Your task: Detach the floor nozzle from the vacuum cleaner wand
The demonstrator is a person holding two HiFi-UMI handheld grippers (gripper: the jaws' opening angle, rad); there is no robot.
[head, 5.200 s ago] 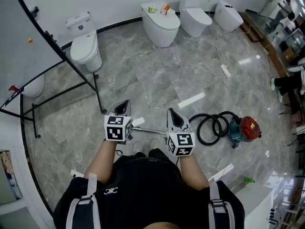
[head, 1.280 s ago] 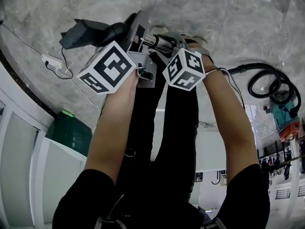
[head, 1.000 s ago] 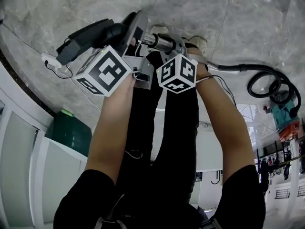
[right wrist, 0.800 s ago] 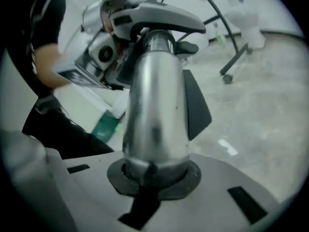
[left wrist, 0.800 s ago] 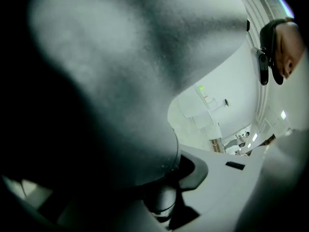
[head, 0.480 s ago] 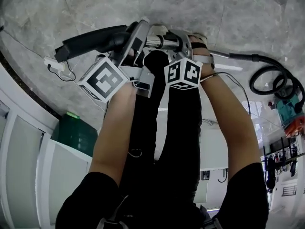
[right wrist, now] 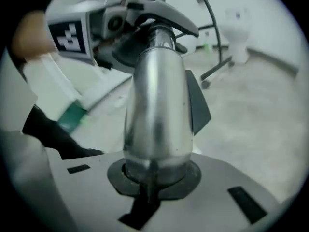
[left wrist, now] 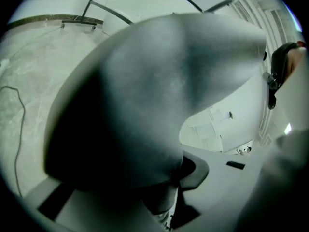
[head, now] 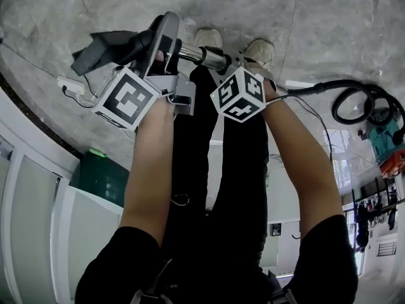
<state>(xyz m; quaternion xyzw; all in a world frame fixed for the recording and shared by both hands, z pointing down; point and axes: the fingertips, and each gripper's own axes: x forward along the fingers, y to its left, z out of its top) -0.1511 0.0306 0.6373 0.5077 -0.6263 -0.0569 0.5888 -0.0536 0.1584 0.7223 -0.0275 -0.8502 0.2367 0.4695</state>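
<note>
The black floor nozzle [head: 104,46] is held up off the floor at the left of the head view. My left gripper [head: 161,40] is shut on its neck; its jaws have just been closing with the neck between them. In the left gripper view the nozzle [left wrist: 145,100] is a dark blur that fills the frame. The chrome wand [head: 202,56] runs right from there into my right gripper [head: 233,62], which is shut on it. In the right gripper view the wand [right wrist: 154,110] rises straight out of the jaws. The joint between nozzle and wand is hidden behind the left jaws.
The black hose [head: 354,100] coils on the marble floor to the right, leading to the teal and red canister [head: 389,141]. A white power strip [head: 69,84] and cable lie on the left. A green bin [head: 98,176] stands by white cabinets. The person's shoes [head: 209,38] are below the wand.
The nozzle head has swung in the left gripper's hold, from long and nearly level to shorter and tilted. Both grippers sit slightly higher in the head view.
</note>
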